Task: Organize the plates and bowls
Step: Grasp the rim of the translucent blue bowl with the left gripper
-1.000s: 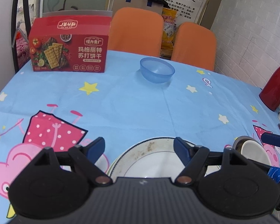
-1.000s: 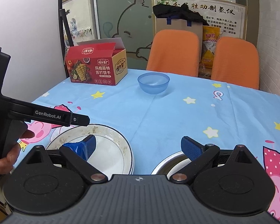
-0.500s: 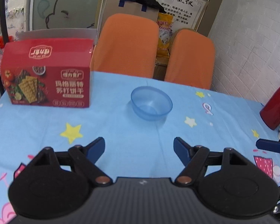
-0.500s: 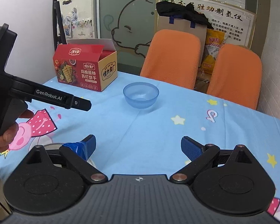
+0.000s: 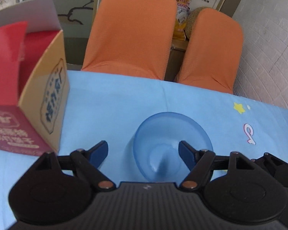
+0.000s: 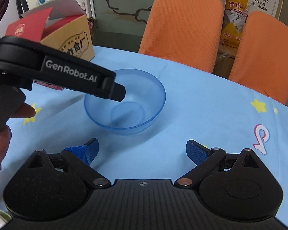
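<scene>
A translucent blue bowl (image 5: 172, 134) stands upright and empty on the light blue tablecloth (image 5: 115, 105). My left gripper (image 5: 143, 150) is open just above it: the bowl's left rim lies between the two blue pads, and the right pad (image 5: 186, 151) hovers over the inside. Nothing is pressed. From the right wrist, the same bowl (image 6: 144, 99) sits a little ahead of my right gripper (image 6: 143, 148), which is open and empty over bare cloth. The left tool's black side (image 6: 71, 74) reaches over the bowl's left rim. No plates are in view.
An open red cracker box (image 5: 19, 95) stands close on the left of the bowl. Two orange chairs (image 5: 132, 34) (image 5: 211, 48) back onto the table's far edge. A hand (image 6: 2, 130) holds the left tool at the left.
Both grippers have travelled forward across the table to the blue bowl. The white plates near the front edge have dropped out of view. Both jaws stay equally wide.
</scene>
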### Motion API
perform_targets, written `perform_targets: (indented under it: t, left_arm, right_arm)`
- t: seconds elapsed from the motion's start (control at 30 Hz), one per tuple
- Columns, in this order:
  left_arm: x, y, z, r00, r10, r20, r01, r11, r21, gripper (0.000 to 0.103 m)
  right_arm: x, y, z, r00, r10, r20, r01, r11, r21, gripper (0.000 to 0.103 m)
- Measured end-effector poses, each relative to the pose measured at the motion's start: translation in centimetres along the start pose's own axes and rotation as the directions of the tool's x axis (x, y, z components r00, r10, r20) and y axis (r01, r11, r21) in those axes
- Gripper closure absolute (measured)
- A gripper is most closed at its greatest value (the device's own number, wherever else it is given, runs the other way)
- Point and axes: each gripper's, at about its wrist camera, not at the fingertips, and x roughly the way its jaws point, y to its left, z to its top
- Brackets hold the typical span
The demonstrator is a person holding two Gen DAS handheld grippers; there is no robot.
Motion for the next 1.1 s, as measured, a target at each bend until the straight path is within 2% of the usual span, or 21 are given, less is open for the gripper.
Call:
perform_targets:
  t: [0.17, 0.37, 0.53, 0.57, 0.67, 0.73, 0.77, 0.93, 1.03, 1.1]
  left_arm:
    - [2.4, 0.3, 0.7, 1.0, -0.022, 0.006, 0.022, 1.0, -0.01, 0.028]
    - [2.6, 0.3, 0.9, 0.999, -0.038, 0.028, 0.037, 0.998, 0.045, 0.031]
    - [2.2, 0.9, 0.5, 0.998, -0.054, 0.041, 0.052, 0.998, 0.036, 0.037]
    - [2.3, 1.0, 0.5, 0.998, -0.055, 0.041, 0.053, 0.998, 0.034, 0.04]
    - [2.0, 0.8, 0.3, 0.998, -0.038, 0.048, 0.036, 0.998, 0.047, 0.059]
    - [1.9, 0.7, 0.1, 0.998, -0.031, 0.051, 0.028, 0.998, 0.065, 0.065]
    - [1.9, 0.6, 0.0, 0.998, -0.022, 0.054, 0.018, 0.997, 0.076, 0.072]
    - [1.5, 0.3, -0.5, 0.998, -0.027, 0.05, 0.022, 0.995, 0.097, 0.076]
    - [0.9, 0.2, -0.8, 0.998, -0.057, 0.032, 0.054, 0.995, 0.085, 0.076]
    - [0.2, 0.2, -1.0, 0.997, -0.071, 0.028, 0.068, 0.994, 0.084, 0.076]
  right_arm:
    - [2.0, 0.1, 1.0, 1.0, 0.011, -0.014, -0.011, 1.0, -0.009, 0.016]
    - [1.9, 0.8, 0.9, 0.999, 0.022, 0.032, -0.022, 0.999, -0.027, 0.015]
    - [1.7, 0.7, 0.3, 0.997, 0.023, 0.069, -0.021, 0.999, -0.027, 0.013]
    - [1.9, 0.7, 0.7, 0.997, 0.021, 0.068, -0.019, 1.0, -0.024, 0.013]
    - [2.0, 1.0, 1.0, 0.996, 0.037, 0.078, -0.035, 0.999, -0.037, 0.017]
    - [2.1, 1.0, 0.9, 0.994, 0.045, 0.096, -0.04, 0.998, -0.044, 0.021]
    - [2.3, 1.0, 1.0, 0.994, 0.046, 0.101, -0.04, 0.998, -0.057, 0.022]
    - [2.0, 1.4, 1.2, 0.992, 0.068, 0.106, -0.059, 0.995, -0.078, 0.033]
    - [1.6, 1.6, 1.5, 0.991, 0.079, 0.11, -0.071, 0.995, -0.072, 0.035]
    - [0.9, 2.1, 1.4, 0.991, 0.053, 0.127, -0.039, 0.993, -0.107, 0.035]
